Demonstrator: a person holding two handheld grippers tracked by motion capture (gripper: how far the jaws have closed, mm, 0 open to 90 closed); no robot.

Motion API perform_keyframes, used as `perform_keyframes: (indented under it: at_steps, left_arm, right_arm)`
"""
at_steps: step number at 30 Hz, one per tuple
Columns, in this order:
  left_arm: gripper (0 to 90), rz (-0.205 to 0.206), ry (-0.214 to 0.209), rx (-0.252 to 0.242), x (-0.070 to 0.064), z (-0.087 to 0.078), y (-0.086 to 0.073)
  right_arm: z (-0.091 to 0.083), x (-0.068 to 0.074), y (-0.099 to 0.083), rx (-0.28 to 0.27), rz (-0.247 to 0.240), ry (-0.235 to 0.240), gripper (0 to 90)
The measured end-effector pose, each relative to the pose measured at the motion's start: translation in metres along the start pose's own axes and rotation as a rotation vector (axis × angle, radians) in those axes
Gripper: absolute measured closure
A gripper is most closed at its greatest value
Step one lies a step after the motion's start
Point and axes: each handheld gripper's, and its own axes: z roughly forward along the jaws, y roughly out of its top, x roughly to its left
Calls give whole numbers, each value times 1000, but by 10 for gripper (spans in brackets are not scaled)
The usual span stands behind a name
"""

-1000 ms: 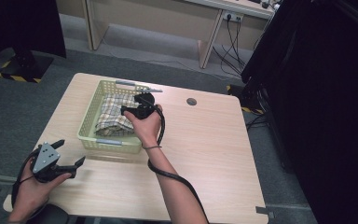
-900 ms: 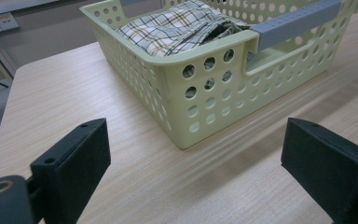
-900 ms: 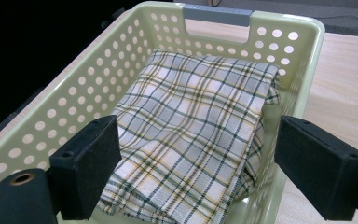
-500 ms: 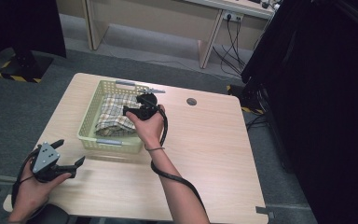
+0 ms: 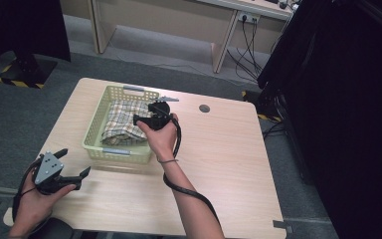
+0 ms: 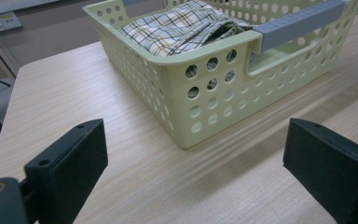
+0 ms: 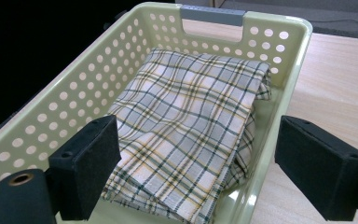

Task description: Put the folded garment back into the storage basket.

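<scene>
Lying in the basket: a folded checked cloth (image 7: 191,135), cream with grey, dark green and yellow lines, its layered edges showing at the near end.
Cloth position: it covers most of the basket floor and sits below the rim; in the left gripper view its top fold (image 6: 186,28) rises just above the rim line.
Basket (image 5: 95,130): pale green plastic, rectangular, walls pierced with round holes, a grey handle bar at each short end; it stands on the far left part of the table.
Table (image 5: 229,159): light wood top with a round cable hole near the far edge.
Right gripper (image 5: 142,118): held over the basket's right edge, pointing left across the cloth; its jaws stand wide apart with nothing between them, one over the basket interior, one over the right wall.
Right hand (image 5: 161,137): wrapped around the gripper body, forearm stretching up from the bottom edge, cable looping beside the wrist.
Left gripper (image 5: 74,164): low at the table's near left corner, well apart from the basket, jaws spread wide and empty, aimed at the basket's near corner.
Left hand (image 5: 32,201): gripping from below, grey three-cornered plate on top.
</scene>
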Motion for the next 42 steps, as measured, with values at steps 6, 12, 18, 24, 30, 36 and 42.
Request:
perform_keyframes:
  at_steps: [6, 12, 18, 24, 30, 36, 42]
  left_arm:
    - [44, 1, 4, 5, 0, 1, 0]
    - [49, 4, 2, 3, 0, 0, 0]
    - [50, -1, 1, 5, 0, 1, 0]
    - [50, 3, 3, 6, 0, 1, 0]
    - [50, -5, 5, 2, 0, 0, 0]
    - [50, -5, 5, 3, 0, 0, 0]
    - [50, -5, 5, 3, 0, 0, 0]
  right_arm:
    - [-5, -4, -1, -10, -3, -5, 148]
    - [-11, -8, -4, -17, 0, -1, 148]
    - [-13, -13, -8, -11, 4, 0, 145]
    - [-16, -15, -12, -5, 1, -4, 143]
    - [-21, -18, -14, -3, -18, -9, 142]
    - [-25, -22, -19, 1, -23, -11, 142]
    - [-29, -27, -24, 1, -11, -4, 141]
